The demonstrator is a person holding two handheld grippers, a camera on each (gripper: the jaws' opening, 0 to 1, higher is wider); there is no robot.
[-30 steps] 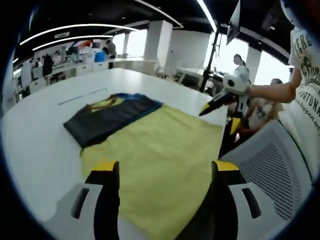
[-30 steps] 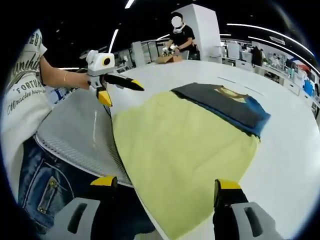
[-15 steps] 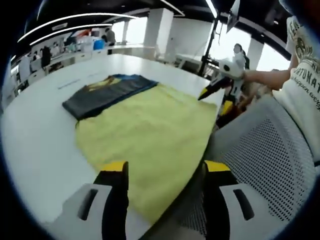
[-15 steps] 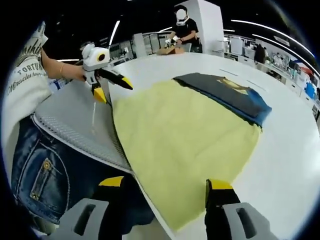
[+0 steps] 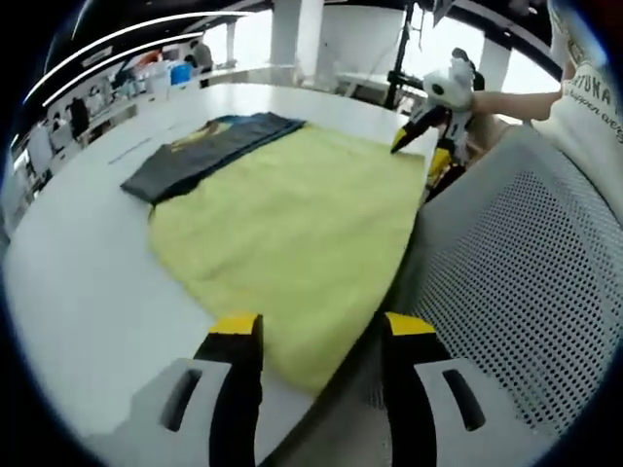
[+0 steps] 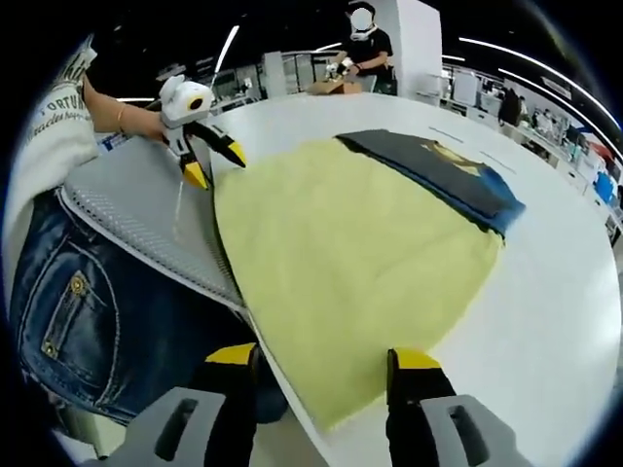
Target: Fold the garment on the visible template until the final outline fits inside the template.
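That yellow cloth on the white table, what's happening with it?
A person holds a hand-held gripper in each hand at the near edge of a large yellow cloth spread on a white table. The left hand-held gripper and the right hand-held gripper both have open jaws on either side of the cloth's near edge, gripping nothing yet. A folded dark grey and blue garment lies at the far end.

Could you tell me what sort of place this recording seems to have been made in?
Probably an open-plan office or lab. A big white table carries a yellow cloth and a dark garment. Beyond it stand rows of workstations under long ceiling strip lights, and another person is working at the far end.
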